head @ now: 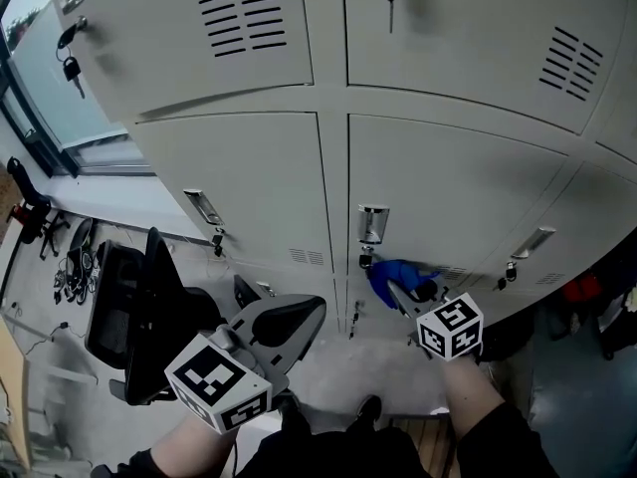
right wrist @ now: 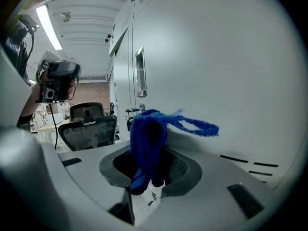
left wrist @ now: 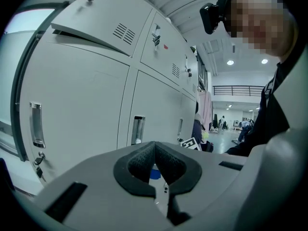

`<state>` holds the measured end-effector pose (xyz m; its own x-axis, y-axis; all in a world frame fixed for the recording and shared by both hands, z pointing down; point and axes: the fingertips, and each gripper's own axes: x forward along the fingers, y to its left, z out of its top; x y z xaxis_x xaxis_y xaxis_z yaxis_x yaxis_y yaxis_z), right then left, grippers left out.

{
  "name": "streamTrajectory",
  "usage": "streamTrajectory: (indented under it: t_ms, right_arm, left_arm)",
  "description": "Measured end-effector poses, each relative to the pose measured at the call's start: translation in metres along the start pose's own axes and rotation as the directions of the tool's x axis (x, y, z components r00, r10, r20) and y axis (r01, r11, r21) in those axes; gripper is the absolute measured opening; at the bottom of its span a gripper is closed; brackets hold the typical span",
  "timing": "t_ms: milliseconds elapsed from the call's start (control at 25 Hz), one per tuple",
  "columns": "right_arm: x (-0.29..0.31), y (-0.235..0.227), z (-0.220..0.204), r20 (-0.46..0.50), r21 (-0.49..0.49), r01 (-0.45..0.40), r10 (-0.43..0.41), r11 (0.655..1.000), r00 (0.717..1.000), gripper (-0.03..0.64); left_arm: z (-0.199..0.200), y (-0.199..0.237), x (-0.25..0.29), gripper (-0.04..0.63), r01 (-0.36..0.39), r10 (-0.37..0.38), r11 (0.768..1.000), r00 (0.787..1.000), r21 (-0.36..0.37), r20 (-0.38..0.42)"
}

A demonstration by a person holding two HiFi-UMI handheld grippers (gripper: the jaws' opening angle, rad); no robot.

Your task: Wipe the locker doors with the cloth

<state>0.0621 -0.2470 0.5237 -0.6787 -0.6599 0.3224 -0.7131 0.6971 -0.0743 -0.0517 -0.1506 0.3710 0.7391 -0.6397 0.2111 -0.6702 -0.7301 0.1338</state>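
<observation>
The grey locker doors (head: 448, 182) fill the head view, two upper vented ones over lower ones. My right gripper (head: 405, 293) is shut on a blue cloth (head: 394, 273), held low just under the recessed handle (head: 372, 224) of the middle lower door. In the right gripper view the cloth (right wrist: 148, 138) bunches between the jaws of the right gripper (right wrist: 153, 153), a loop trailing beside the door (right wrist: 226, 81); contact cannot be told. My left gripper (head: 297, 315) hangs lower left, away from the doors, shut and empty (left wrist: 154, 147).
A black office chair (head: 139, 307) stands left, near the window (head: 50, 88) wall. Keys (head: 72, 70) hang from the upper left locker. Further handles (head: 203, 207) (head: 532, 241) stick out of the neighbouring doors. Dark bags (head: 587, 297) lie at the right.
</observation>
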Motion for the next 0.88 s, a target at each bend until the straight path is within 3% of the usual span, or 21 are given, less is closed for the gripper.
streamTrajectory:
  t_ms: [440, 880]
  right_arm:
    - [0.02, 0.003, -0.039, -0.097, 0.033, 0.02, -0.017, 0.999, 0.995, 0.103]
    - [0.002, 0.031, -0.001, 0.002, 0.072, -0.003, 0.003, 0.997, 1.0, 0.103]
  left_arm:
    - [-0.009, 0.004, -0.009, 0.006, 0.001, -0.001, 1.0, 1.0, -0.016, 0.006]
    - [-0.002, 0.004, -0.015, 0.006, 0.025, -0.024, 1.0, 1.0, -0.003, 0.011]
